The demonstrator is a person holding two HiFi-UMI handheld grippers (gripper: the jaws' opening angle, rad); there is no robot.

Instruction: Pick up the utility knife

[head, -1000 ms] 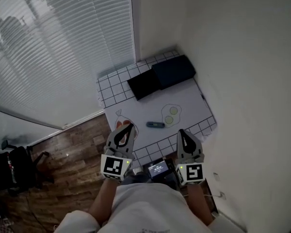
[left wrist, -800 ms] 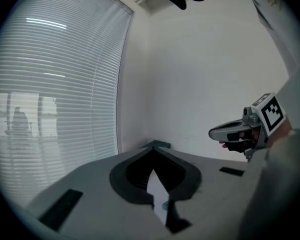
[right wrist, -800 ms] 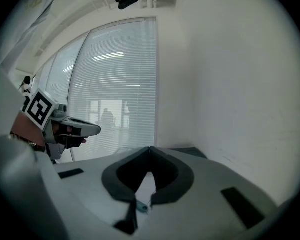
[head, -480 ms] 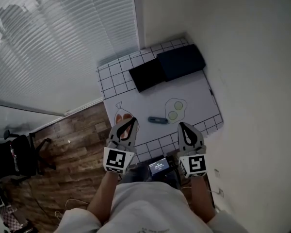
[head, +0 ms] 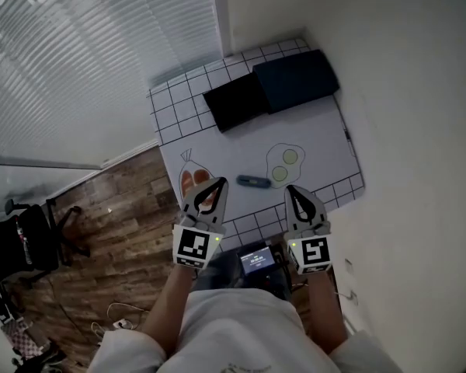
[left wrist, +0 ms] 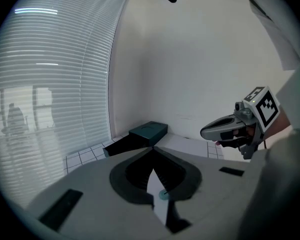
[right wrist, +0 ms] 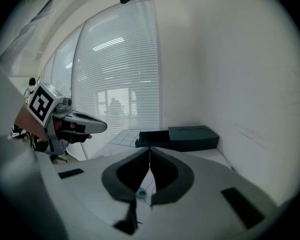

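The utility knife (head: 252, 181), small and dark blue, lies flat on the white mat (head: 318, 142), just left of a drawn fried egg (head: 283, 162). My left gripper (head: 219, 183) hangs over the mat's near edge, left of and slightly nearer than the knife, with its jaws together and nothing in them. My right gripper (head: 290, 190) sits to the knife's right, also shut and empty. In the left gripper view, the left gripper (left wrist: 152, 148) has its tips meeting. The right gripper (right wrist: 150, 148) shows the same in its own view. Neither gripper view shows the knife.
Two dark boxes, one black (head: 237, 103) and one dark teal (head: 295, 80), stand at the table's far end. A white wall (head: 404, 130) runs along the right and window blinds (head: 78, 68) fill the left. Wooden floor (head: 116, 216) and a black chair (head: 23, 247) lie at the left.
Both grippers have sunk and moved forward toward the table's near edge, staying shut. The knife has not moved on the mat.
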